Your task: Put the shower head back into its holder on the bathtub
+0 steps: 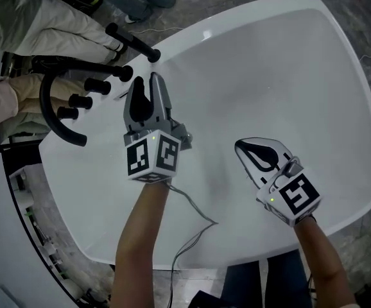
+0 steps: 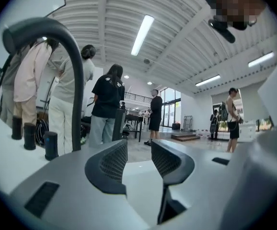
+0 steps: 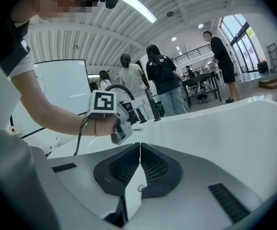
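Shower head [image 1: 134,43], slim black rod, lies beyond gaping empty left claw [image 1: 146,83], with right claw [image 1: 240,146] pressed together.

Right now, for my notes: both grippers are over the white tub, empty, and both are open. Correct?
No: the right gripper is shut, its jaws together on nothing, as the right gripper view shows. The left gripper is open and empty; both are over the white tub.
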Tool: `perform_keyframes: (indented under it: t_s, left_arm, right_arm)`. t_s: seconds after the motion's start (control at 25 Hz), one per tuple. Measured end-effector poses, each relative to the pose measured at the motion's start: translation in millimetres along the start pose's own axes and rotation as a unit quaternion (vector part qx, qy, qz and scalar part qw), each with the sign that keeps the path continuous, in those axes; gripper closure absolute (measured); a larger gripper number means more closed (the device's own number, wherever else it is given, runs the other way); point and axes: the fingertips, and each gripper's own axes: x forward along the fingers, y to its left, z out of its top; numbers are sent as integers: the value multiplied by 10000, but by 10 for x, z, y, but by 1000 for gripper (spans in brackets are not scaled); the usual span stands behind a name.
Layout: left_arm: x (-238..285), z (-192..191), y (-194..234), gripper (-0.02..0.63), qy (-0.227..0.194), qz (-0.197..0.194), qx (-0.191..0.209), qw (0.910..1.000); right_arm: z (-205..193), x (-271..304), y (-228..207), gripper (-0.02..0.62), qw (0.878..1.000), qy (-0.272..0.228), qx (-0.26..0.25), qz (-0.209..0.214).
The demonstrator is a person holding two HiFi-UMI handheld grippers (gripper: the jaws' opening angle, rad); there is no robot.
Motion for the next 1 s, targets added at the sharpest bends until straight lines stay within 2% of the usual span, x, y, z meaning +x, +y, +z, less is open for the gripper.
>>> perform_keyframes:
  t_s: [0.08,0.16,0.24,0.32,0.36,0.52,0.72,0.84,1.0]
  left_arm:
    - [-317,90,-159,449,62,0,-352,9994]
    - [-685,249,-319,458,92,65,-472,9988]
    - [-1040,458,-446,518,189,216,-385,9988]
    - [-1315,749,-538,595,235,419,-114,9988]
    - [-1410,919,-594,603,216,464,40,9987]
    - [-1792,1493,-956,603,325,244,434,9982]
    - [-2189,1961,-1361,603,484,114,114,9987]
    - [-2440,2226,-1542,603,503,93,133,9986]
    - [-2691,2594,-1551,603,271,371,167,9988]
  right_arm:
    - [207,-60,87,588,10000,-64,-24,3]
    - [420,-164,190,588,9999,-99,-13,-8]
    - [647,-291,313,588,9999,-113,26,-22]
    - [910,-423,437,588,9998,-179,54,-42]
    - [1054,-485,493,588,9997,-233,57,-51]
    - [1547,-812,826,588,9992,-388,108,-7]
    - [2085,-1229,1196,588,9982,-601,-15,7]
    - [2335,-1516,1402,588,9969,-778,-34,-116]
    - [2654,-1747,1676,588,9943,-1007,-298,-207]
